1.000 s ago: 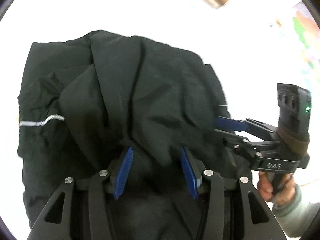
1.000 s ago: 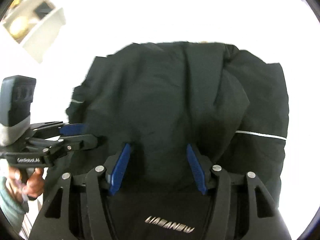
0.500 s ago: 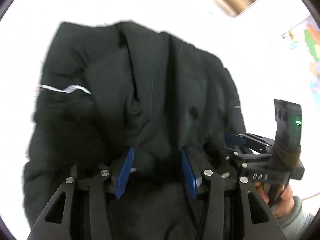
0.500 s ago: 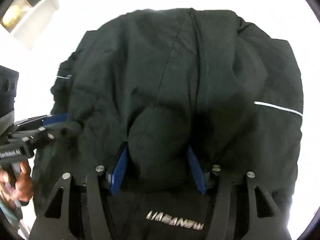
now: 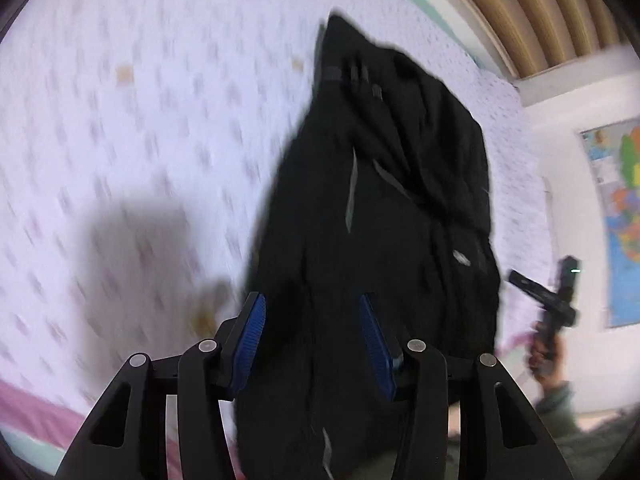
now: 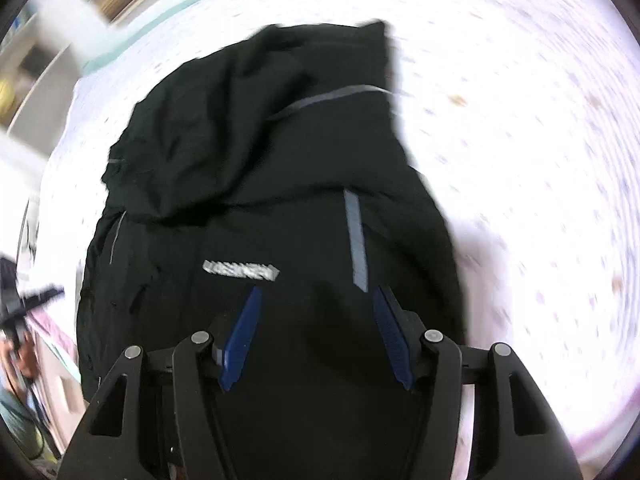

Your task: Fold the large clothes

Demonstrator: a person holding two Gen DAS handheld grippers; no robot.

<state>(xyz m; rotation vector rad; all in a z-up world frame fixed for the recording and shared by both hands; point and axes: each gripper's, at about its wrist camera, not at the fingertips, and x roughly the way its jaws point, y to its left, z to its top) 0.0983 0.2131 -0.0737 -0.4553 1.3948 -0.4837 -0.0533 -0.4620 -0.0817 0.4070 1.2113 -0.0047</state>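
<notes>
left wrist: left gripper (image 5: 310, 336) looks clamped on black jacket (image 5: 384, 216), long axis running off toward 12 o'clock over the bedsheet (image 5: 140, 120) | right wrist: right gripper (image 6: 316, 330) seems clamped on the same jacket (image 6: 280, 184), bulk toward 11, so both hands equally near

- white bed sheet with small lilac print (image 5: 132, 128) lies bare and flat left of the black jacket with grey reflective strips (image 5: 384, 216) in left wrist view; open room there
- same sheet bare right of jacket (image 6: 520, 168) in right wrist view
- jacket bulk fills the middle, lies between both tools' blue pads (image 5: 251, 334)
- right tool (image 5: 520, 280) held up right of jacket, apart from it
- tan ribbed headboard (image 5: 532, 12) bounds far edge
</notes>
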